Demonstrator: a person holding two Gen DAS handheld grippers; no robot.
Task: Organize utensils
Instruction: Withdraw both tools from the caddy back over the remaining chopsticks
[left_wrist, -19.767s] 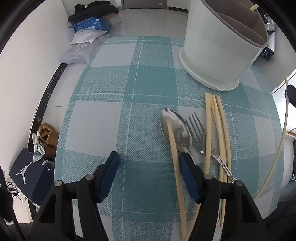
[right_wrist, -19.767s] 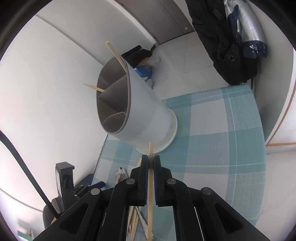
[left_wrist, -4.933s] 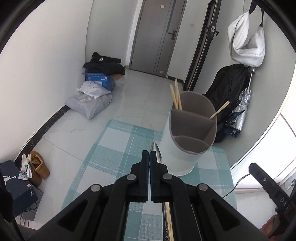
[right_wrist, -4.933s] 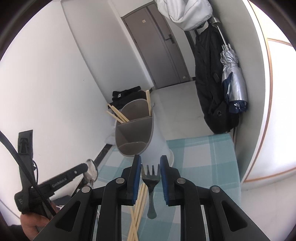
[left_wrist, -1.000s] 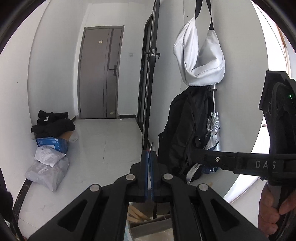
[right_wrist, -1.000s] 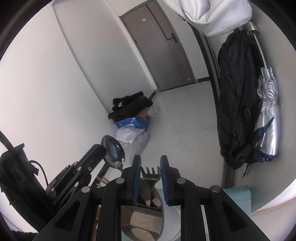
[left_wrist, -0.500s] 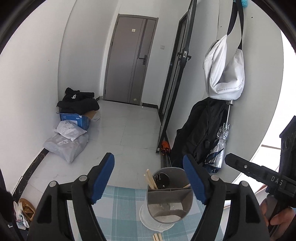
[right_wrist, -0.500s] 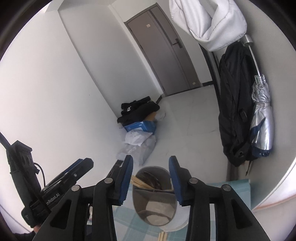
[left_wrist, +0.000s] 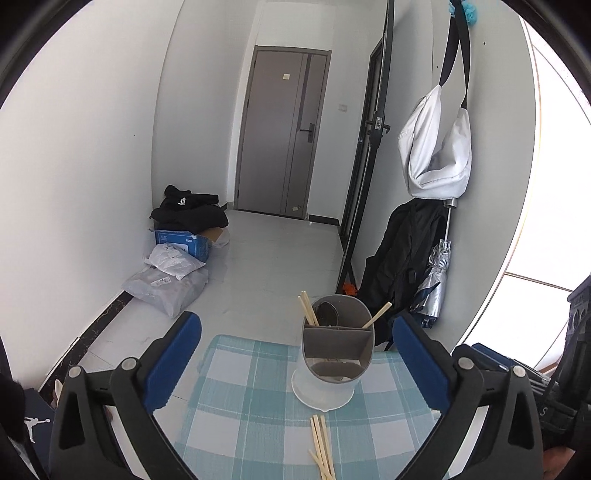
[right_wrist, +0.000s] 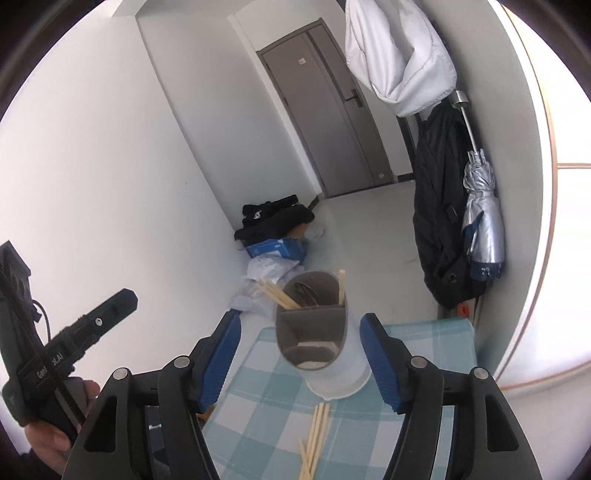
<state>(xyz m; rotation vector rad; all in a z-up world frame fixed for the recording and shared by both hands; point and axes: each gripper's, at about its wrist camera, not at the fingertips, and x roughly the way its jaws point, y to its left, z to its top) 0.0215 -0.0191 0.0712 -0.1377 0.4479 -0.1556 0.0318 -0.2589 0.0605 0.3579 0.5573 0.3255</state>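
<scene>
A grey and white utensil holder (left_wrist: 334, 360) (right_wrist: 320, 345) with divided compartments stands on the teal checked table mat (left_wrist: 240, 417) (right_wrist: 258, 417). Chopsticks (left_wrist: 308, 314) (right_wrist: 279, 295) stick out of its rear compartments, and the spoon bowl (left_wrist: 327, 314) and fork (right_wrist: 308, 291) show inside the back one. Several loose chopsticks (left_wrist: 322, 445) (right_wrist: 314, 439) lie on the mat in front of the holder. My left gripper (left_wrist: 295, 350) is open and empty, high above the table. My right gripper (right_wrist: 300, 356) is open and empty, also raised above the holder.
The mat ends at the table's far edge, with tiled floor beyond. Bags and a blue box (left_wrist: 181, 243) lie by the left wall. A black coat and umbrella (left_wrist: 410, 258) hang at the right. The other handheld unit (right_wrist: 55, 354) is at the left.
Both grippers held the spoon and fork over the holder a second ago, then opened and dropped them in. Both have since pulled back and up; the holder looks smaller.
</scene>
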